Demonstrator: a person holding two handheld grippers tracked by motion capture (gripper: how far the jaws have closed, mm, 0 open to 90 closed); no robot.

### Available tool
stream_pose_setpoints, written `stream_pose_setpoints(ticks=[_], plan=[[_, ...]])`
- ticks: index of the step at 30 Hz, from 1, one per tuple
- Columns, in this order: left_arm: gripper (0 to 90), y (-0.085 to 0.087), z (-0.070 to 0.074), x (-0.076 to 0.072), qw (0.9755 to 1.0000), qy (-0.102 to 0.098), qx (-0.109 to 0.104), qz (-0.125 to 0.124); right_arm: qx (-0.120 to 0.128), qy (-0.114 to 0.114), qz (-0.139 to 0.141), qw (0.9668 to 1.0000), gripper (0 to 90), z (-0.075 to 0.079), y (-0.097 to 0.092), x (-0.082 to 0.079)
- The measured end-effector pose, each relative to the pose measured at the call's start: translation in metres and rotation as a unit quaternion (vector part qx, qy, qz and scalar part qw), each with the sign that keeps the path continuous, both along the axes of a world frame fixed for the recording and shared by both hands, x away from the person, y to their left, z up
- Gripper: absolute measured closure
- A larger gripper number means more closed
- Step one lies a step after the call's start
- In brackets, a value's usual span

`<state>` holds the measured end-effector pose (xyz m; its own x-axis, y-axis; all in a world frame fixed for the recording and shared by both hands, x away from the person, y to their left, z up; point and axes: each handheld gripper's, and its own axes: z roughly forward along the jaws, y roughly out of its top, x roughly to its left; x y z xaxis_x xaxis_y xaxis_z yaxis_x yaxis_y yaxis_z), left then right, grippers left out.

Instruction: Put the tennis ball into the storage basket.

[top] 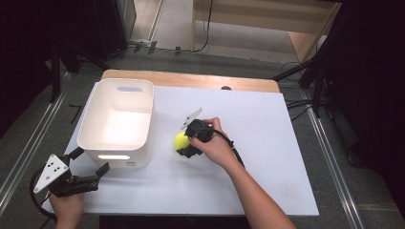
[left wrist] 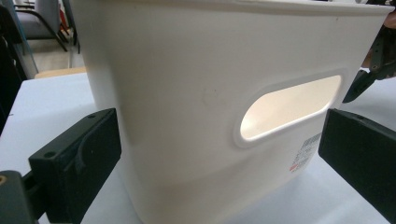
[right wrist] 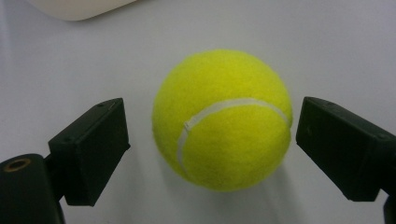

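— White tabletop (top: 267, 143), dark floor round it. What's the right gripper (right wrist: 210, 140) doing?
— Jaws straddle the tennis ball (right wrist: 223, 119) on the table, a gap on each side, not pressing.
— And the left gripper (top: 90, 160)?
— Wide open, just short of the white bin (top: 117, 121), which stands left of the ball.

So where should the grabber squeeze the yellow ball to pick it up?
Across its fat middle, one pad on each side, coming from above as the right gripper already does. The ball is round, so off-centre pads would likely slip; it sits free on the table.
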<state>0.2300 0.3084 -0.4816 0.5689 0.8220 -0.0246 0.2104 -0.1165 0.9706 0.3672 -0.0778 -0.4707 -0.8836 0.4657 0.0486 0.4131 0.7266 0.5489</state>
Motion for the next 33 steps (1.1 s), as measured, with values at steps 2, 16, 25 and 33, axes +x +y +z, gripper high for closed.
stream_pose_setpoints(ticks=[2,16,25,33], plan=[[0.0,0.0,0.0,0.0,1.0,0.0,0.0,0.0,-0.002,0.003,-0.002,1.0,7.9,-0.0008,0.0008,0.0],[0.0,0.0,0.0002,0.0,1.0,0.002,0.001,0.001,-0.006,-0.003,-0.013,0.9999,16.9,-0.008,0.0045,0.004],[0.0,0.0002,0.0002,0.0001,1.0,0.002,0.002,0.001,-0.002,-0.001,-0.01,0.9999,23.1,-0.0096,0.0056,0.005],[0.0,0.0001,0.0002,0.0002,1.0,0.002,0.001,0.0,-0.01,-0.002,-0.006,0.9999,23.8,-0.0077,0.0053,0.0049]])
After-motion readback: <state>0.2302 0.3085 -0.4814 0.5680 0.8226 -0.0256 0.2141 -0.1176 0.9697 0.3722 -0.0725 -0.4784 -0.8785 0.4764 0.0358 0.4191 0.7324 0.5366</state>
